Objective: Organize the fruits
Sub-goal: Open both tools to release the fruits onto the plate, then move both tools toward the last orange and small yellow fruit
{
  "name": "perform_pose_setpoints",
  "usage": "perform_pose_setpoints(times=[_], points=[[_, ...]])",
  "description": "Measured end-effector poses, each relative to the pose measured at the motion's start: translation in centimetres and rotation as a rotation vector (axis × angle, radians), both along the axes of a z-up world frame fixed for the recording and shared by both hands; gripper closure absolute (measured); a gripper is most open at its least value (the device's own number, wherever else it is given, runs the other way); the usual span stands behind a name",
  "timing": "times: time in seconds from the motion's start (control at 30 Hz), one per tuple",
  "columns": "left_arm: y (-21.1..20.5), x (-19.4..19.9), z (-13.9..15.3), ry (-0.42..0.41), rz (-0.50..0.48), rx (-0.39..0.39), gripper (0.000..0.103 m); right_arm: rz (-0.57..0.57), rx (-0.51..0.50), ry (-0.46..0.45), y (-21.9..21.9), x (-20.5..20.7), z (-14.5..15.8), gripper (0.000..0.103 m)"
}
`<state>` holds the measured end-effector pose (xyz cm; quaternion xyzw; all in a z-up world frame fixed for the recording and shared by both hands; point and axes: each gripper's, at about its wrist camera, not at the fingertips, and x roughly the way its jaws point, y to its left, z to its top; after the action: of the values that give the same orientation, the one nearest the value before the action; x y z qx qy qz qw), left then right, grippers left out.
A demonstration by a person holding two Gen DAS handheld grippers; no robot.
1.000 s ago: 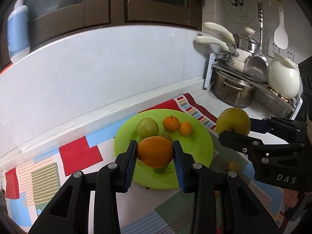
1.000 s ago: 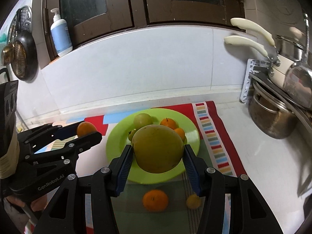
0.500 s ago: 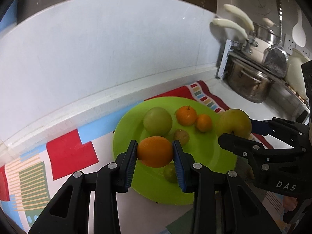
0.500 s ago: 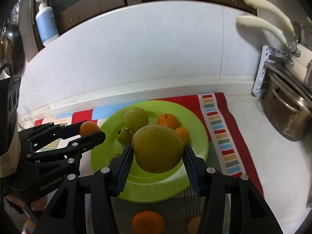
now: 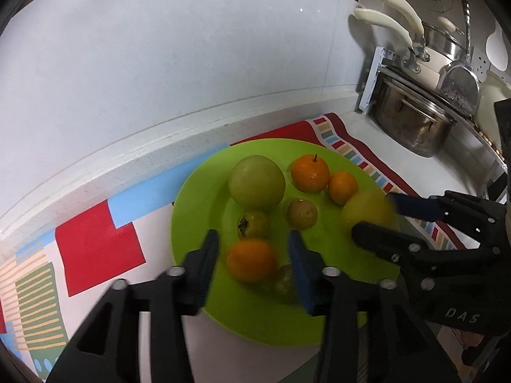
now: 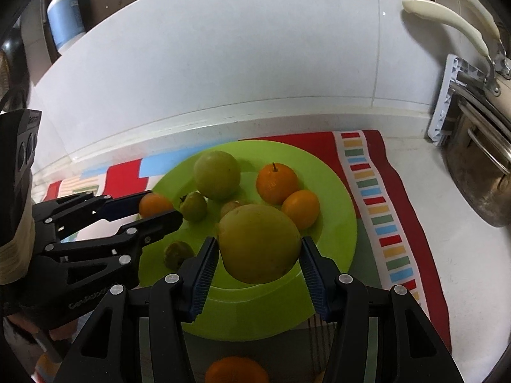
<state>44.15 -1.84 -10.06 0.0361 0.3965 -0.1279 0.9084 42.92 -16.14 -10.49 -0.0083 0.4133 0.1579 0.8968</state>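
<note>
The plate (image 6: 345, 223) lies on the mat (image 6: 383, 191) before the wall, pot (image 6: 479, 185) to its right

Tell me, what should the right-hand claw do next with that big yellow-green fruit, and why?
Probably open the right gripper and let go. Its pads clamp the big yellow-green fruit low over the green plate, on a free patch. The left gripper has just been opening around its orange.
</note>
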Motion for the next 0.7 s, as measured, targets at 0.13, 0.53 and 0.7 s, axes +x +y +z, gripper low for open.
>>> perform_pose_setpoints(times=[0.13,0.53,0.7], points=[[0.5,-0.7,0.7,-0.009,0.017,-0.011,0.052,-0.031,-0.015,-0.042,-0.4,-0.5,0.9,0.043],[0.6,-5.3,4.1,-0.09,0.031,0.007,0.042,-0.062,0.011,-0.084,-1.1,-4.6,3.2,0.043],[0.4,-7.9,5.8,-0.145,0.031,0.018,0.036,-0.077,0.01,-0.115,-1.4,-6.8,4.5,0.043]])
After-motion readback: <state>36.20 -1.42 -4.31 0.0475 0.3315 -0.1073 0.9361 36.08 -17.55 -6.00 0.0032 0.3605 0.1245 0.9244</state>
